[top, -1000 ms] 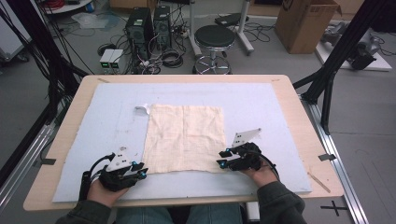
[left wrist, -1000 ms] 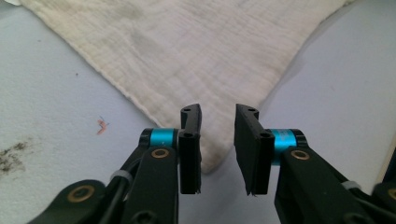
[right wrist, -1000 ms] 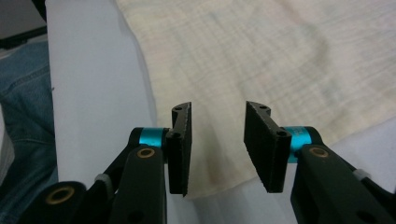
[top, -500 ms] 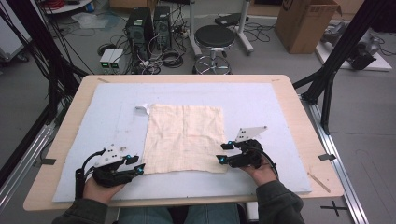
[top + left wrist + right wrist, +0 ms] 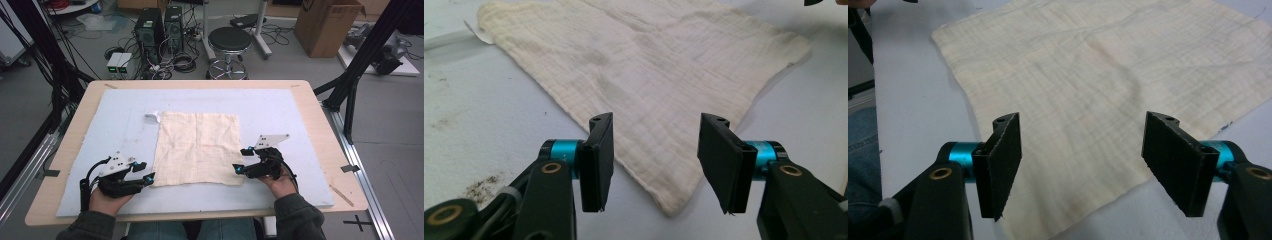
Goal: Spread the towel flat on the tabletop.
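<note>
So from above, going left to right: the left gripper [image 5: 141,171] sits in the lower left of the frame, just off the near left corner of the cloth [image 5: 198,148]; its jaws have just been opening and stand apart with nothing pinched, the cloth corner lying flat on the mat below and between them in the left gripper view [image 5: 651,150]; the cloth [image 5: 659,70] there spreads up and across the frame. The cloth itself lies spread out flat, roughly square, in the middle of the pale blue mat [image 5: 100,120] that covers the wooden table [image 5: 310,100]; a small white scrap [image 5: 152,117] pokes out at its upper left corner. The right gripper [image 5: 243,160] is at the lower right, at the cloth's near right corner; jaws also just been opening, gaping wide, gripping nothing; in the right gripper view [image 5: 1080,160] the cloth [image 5: 1108,75] lies flat under and beyond them.
</note>
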A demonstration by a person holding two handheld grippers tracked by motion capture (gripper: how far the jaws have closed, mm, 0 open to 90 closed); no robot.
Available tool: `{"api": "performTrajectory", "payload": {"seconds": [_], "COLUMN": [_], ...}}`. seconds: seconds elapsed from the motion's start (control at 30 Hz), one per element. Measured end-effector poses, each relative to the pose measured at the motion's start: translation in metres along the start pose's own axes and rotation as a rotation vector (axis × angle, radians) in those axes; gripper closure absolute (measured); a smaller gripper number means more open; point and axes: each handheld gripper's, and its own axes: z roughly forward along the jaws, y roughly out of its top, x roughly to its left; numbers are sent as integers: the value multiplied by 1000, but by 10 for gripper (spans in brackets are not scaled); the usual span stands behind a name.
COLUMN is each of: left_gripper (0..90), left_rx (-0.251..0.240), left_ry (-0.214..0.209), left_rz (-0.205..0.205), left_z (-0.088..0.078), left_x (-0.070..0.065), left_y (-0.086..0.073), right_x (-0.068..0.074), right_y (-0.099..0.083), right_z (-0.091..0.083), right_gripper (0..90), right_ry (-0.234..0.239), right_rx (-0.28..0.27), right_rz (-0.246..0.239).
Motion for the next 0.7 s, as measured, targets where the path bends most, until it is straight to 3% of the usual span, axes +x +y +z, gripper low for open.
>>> {"api": "performTrajectory", "payload": {"seconds": [0.33, 0.7], "left_gripper": [369, 331], "left_rx": [-5, -24], "left_ry": [-3, -4], "left_rz": [15, 27], "left_z": [4, 8], "left_x": [0, 3], "left_y": [6, 20], "right_x": [-1, -2], "right_y": [0, 3], "right_z": [-4, -5], "right_gripper": [249, 242], "right_ry": [-16, -9], "right_rx": [-29, -29], "right_rz": [16, 9]}}
